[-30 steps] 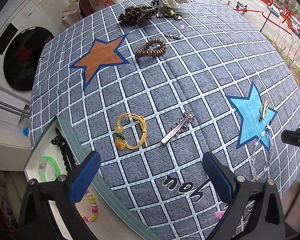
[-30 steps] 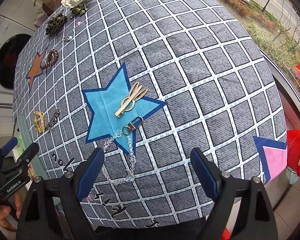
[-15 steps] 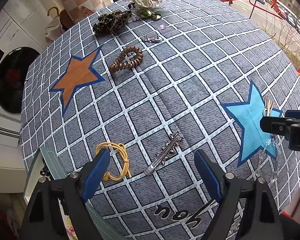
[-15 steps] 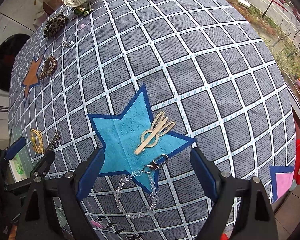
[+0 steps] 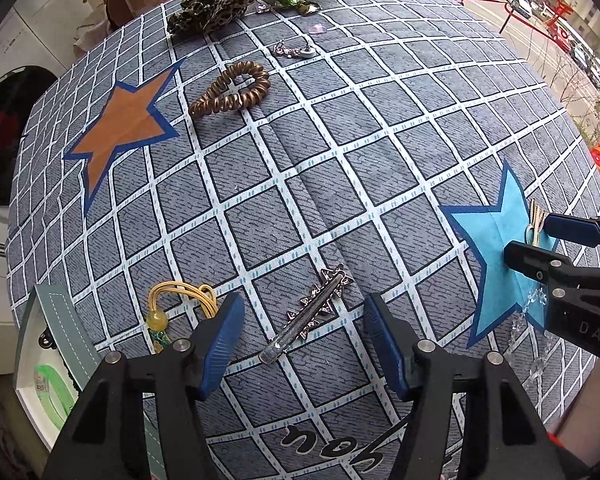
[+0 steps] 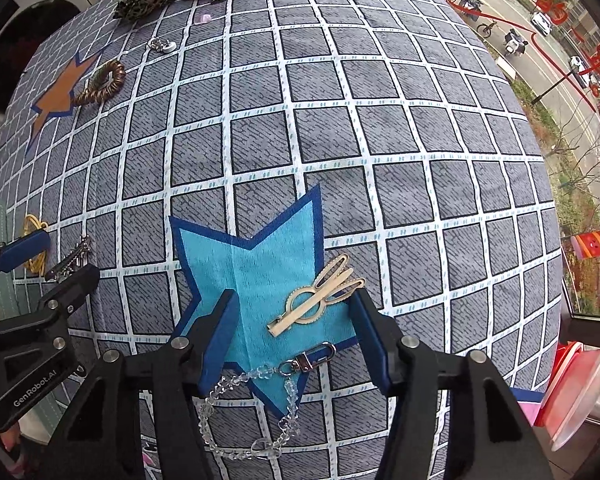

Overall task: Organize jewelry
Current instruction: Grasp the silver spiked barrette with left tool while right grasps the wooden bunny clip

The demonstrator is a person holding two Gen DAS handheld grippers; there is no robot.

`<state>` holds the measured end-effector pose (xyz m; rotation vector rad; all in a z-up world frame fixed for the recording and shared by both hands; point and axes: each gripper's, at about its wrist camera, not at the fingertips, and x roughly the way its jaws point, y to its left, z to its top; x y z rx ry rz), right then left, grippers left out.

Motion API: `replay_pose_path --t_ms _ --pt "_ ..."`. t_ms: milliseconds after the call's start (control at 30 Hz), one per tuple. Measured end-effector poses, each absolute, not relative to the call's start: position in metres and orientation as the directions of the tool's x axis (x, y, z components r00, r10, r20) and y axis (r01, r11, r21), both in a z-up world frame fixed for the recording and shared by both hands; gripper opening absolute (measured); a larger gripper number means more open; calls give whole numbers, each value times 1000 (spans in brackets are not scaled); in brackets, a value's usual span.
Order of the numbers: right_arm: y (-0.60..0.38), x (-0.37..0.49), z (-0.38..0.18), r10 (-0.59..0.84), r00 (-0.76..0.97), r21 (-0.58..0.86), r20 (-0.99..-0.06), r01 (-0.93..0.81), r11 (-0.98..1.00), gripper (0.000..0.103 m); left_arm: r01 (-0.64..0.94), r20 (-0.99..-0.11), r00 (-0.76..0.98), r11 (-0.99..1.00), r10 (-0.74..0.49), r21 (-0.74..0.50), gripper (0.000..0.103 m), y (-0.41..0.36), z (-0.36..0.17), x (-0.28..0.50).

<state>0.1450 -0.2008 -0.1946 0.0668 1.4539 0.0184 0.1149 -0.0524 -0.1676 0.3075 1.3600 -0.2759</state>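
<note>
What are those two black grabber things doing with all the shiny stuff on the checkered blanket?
A person is tidying jewelry with two grabbers. The left gripper has its fingers either side of a silver star hair clip, closing in but not pinching it yet. The right gripper is doing the same around a gold hair clip on the blue star patch. Nothing is picked up yet.

Found wide bare tablecloth [image 5: 340,152] across the middle, free for passage. Met clutter at the far edge: leopard scrunchie [image 5: 208,10], coil hair tie [image 5: 232,92]. Saw near-left edge blocked by the open box [image 5: 52,360]; right flank crowded by the right gripper [image 5: 540,240].
</note>
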Motion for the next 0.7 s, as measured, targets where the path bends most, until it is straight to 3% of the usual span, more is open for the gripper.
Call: replay_pose_path --t_ms 33,200,267,333,467,700 --pt "-204 137 -193 53 119 56 -991 20 998 57 371 -983 183 927 -17 53 67 -53 -168 115" --pt "-220 113 -182 60 120 54 -991 -47 997 36 369 -985 165 929 -43 21 45 -60 -166 109" --pt "-212 109 -179 64 117 57 -991 -65 996 31 364 -985 164 931 -43 20 41 -63 -166 106" --pt "-198 108 -177 64 116 57 -991 -59 997 29 365 -985 163 931 -48 15 24 -66 -165 104" --pt "-192 101 -169 81 125 75 -989 -52 996 19 345 -986 159 939 -52 7 24 -72 -162 102" --pt "-219 93 -171 182 135 185 -974 14 983 19 261 -986 141 964 -89 -49 24 -56 -158 93"
